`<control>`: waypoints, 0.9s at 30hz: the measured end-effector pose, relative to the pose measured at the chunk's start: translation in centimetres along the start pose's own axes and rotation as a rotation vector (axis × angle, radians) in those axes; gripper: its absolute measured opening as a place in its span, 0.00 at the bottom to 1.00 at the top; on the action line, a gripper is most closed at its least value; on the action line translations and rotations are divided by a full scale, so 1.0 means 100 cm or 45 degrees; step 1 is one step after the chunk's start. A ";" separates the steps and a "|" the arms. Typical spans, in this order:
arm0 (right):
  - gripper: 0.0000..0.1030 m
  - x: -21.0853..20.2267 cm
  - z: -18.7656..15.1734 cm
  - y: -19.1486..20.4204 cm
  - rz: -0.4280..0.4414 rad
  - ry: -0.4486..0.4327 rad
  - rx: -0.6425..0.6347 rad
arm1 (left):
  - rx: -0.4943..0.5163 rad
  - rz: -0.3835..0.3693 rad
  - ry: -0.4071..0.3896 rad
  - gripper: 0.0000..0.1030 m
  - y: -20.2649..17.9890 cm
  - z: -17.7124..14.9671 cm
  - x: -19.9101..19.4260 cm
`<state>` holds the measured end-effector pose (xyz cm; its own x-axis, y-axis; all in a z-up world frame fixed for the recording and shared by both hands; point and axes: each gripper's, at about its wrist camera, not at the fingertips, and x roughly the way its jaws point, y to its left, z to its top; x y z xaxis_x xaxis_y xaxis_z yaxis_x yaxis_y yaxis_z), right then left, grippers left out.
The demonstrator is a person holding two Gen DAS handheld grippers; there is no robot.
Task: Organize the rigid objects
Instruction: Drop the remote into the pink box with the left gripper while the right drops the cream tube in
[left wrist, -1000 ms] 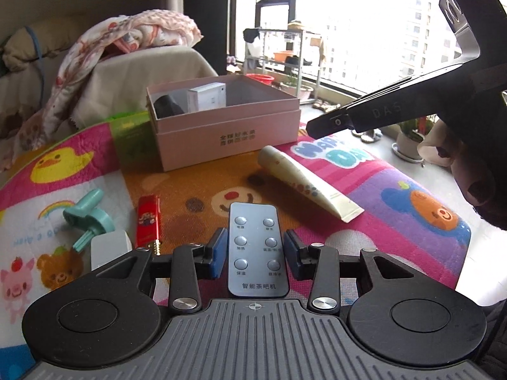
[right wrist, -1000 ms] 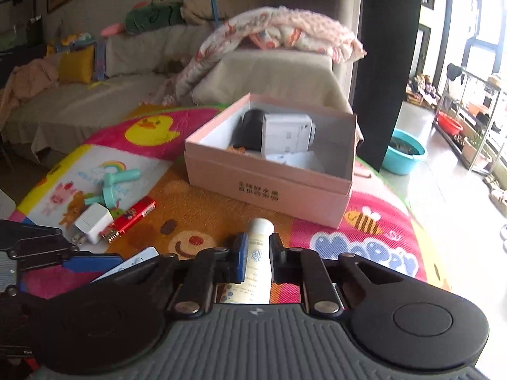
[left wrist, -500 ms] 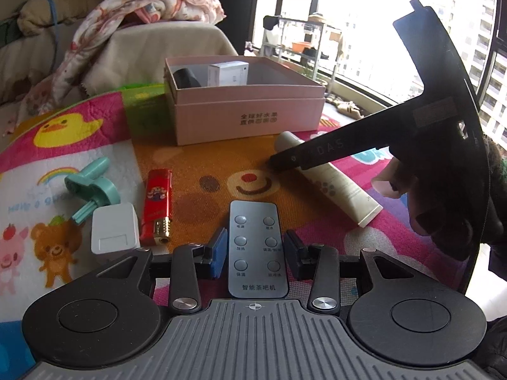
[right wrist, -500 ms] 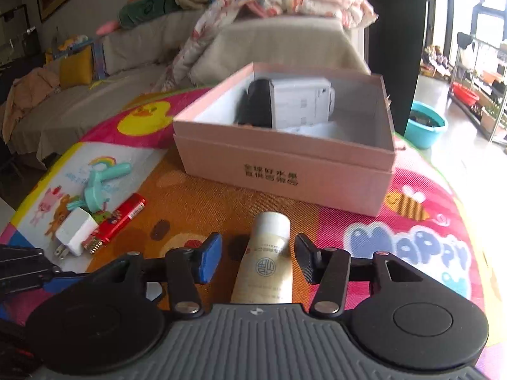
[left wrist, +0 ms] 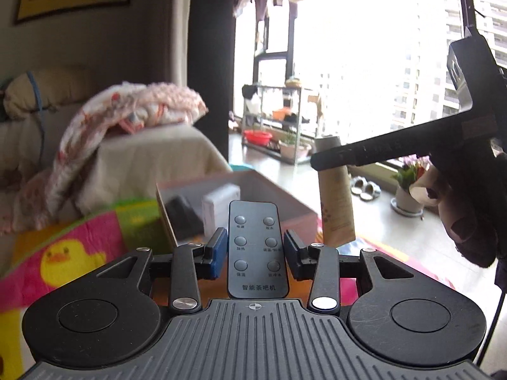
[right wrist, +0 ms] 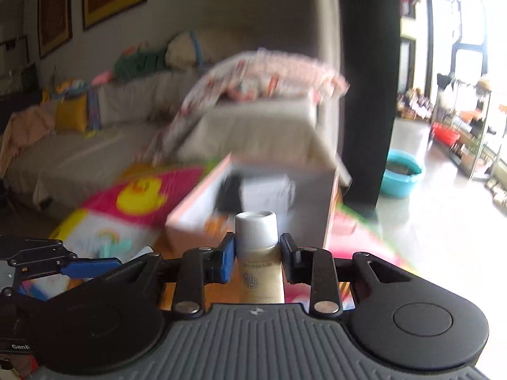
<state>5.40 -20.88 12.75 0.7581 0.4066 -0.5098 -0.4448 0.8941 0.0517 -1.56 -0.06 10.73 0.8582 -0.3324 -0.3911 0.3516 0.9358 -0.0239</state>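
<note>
My left gripper is shut on a grey six-button remote and holds it in the air in front of the open pink box. My right gripper is shut on a cream tube with a white cap, lifted off the mat. In the left wrist view the tube hangs upright from the right gripper, to the right of the box. The box holds a black item and a white carton.
The colourful play mat covers the table. A teal object lies on the mat at left. A sofa with a heaped blanket stands behind. A teal basin and shelves are on the floor at right.
Both grippers have risen from the mat: the left has lifted the remote, the right has closed on the tube and lifted it. Both views now tilt up toward the box.
</note>
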 end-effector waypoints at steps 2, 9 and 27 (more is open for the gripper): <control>0.29 0.001 0.026 -0.008 -0.035 -0.067 0.019 | -0.039 0.009 -0.039 0.42 0.012 0.026 0.016; 0.30 0.046 0.083 -0.026 -0.071 -0.123 0.058 | -0.190 0.003 0.031 0.43 0.047 0.070 0.104; 1.00 0.061 -0.043 0.006 -0.004 0.034 -0.058 | -0.421 0.206 0.059 0.42 0.109 -0.041 0.008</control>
<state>7.69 -18.68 6.02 0.7469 0.3984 -0.5324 -0.4642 0.8857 0.0116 1.41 10.33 6.39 0.8722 -0.1788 -0.4553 0.0668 0.9656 -0.2513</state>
